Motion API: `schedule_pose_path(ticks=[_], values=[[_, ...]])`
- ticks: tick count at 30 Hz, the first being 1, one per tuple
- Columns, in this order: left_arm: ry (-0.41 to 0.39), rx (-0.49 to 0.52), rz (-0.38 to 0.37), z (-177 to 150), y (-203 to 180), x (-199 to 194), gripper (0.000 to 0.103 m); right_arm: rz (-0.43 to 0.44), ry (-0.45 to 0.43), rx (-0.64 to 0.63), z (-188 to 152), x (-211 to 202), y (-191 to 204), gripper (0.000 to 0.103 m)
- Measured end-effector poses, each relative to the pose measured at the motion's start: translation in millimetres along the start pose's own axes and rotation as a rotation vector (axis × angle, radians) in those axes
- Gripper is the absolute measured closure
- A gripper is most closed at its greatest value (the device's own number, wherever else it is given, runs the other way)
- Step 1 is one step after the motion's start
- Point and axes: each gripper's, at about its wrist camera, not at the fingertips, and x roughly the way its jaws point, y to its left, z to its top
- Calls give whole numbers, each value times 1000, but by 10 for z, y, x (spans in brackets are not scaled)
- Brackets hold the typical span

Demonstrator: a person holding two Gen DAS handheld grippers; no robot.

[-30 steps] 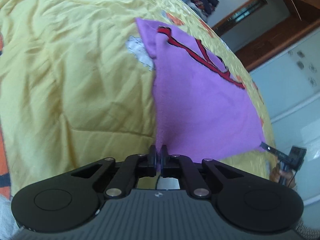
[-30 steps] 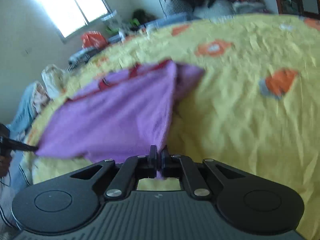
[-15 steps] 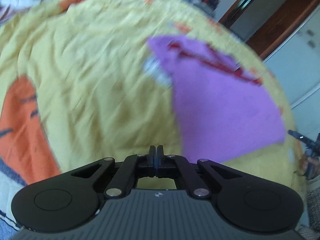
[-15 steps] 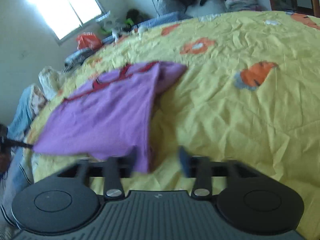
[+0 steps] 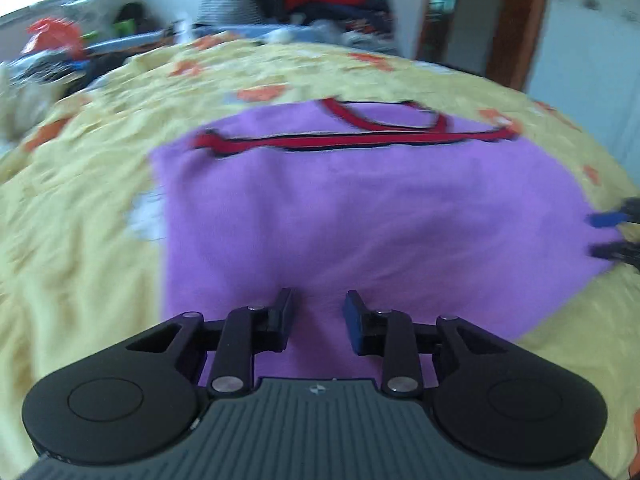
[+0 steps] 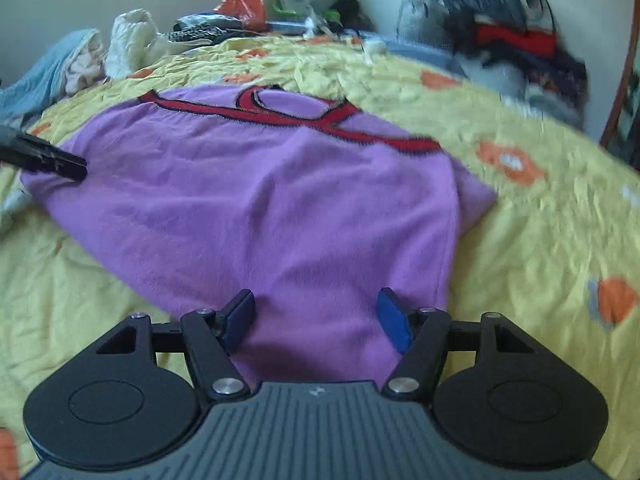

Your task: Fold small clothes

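Note:
A purple sleeveless garment (image 5: pixel 360 208) with red and black trim (image 5: pixel 360 140) lies spread on the yellow bed cover (image 5: pixel 80 240). My left gripper (image 5: pixel 319 300) hovers over its near hem, jaws opening, the pads not pressing on the cloth. In the right wrist view the same garment (image 6: pixel 260 200) lies with its right side folded under. My right gripper (image 6: pixel 316 300) stands wide over the near hem, jaws closing slightly, gripping nothing. The right gripper's fingers (image 5: pixel 608 220) show at the garment's right corner, the left gripper's fingers (image 6: pixel 52 158) at its left corner.
The yellow cover (image 6: pixel 540 240) with orange flowers spreads on all sides. Piled clothes (image 6: pixel 512 36) and an orange bag (image 6: pixel 242 4) sit beyond the far edge. Crumpled laundry (image 6: pixel 80 60) lies far left. A brown door frame (image 5: pixel 520 20) stands at the back right.
Both grippers let go of the garment's corners and opened, the right first, then the left. Both rolled level and moved toward the near hem. The garment now lies flat.

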Motion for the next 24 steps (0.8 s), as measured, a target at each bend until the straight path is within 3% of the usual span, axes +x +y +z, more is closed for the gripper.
schedule_pose_path(ticks=[2,4,5,7,9,14,17,18,21,22,23,24], values=[[-8,-29,-36,122,156,-75,69,-4,-14,7,81,-117,4,34],[-75,-18,12,326,288,-138,52,9,-102,33,228,-201,-74,23],[-94,-15,41,464,370,-120,49,-10,-142,46,322,-192,-130,17],[-112,-37,41,743,583,-3,45,-46,-161,65,531,-38,-288,15],[-92,-78,59,987,782,200,45,-80,-183,89,699,161,-484,15],[-3,-122,6,1220,974,618,45,-37,-148,189,879,590,-925,15],[54,-90,-7,1192,908,847,52,-22,-172,230,850,611,-1048,15],[56,-93,-15,1172,897,898,60,-2,-171,252,859,630,-1078,15],[49,-119,-39,1202,894,950,98,6,-148,250,893,726,-1096,16],[54,-132,-48,1224,897,969,98,9,-134,252,907,775,-1100,21],[59,-129,-46,1243,891,978,98,13,-118,258,915,822,-1099,67],[61,-119,-47,1260,879,983,99,19,-104,272,917,860,-1102,98]])
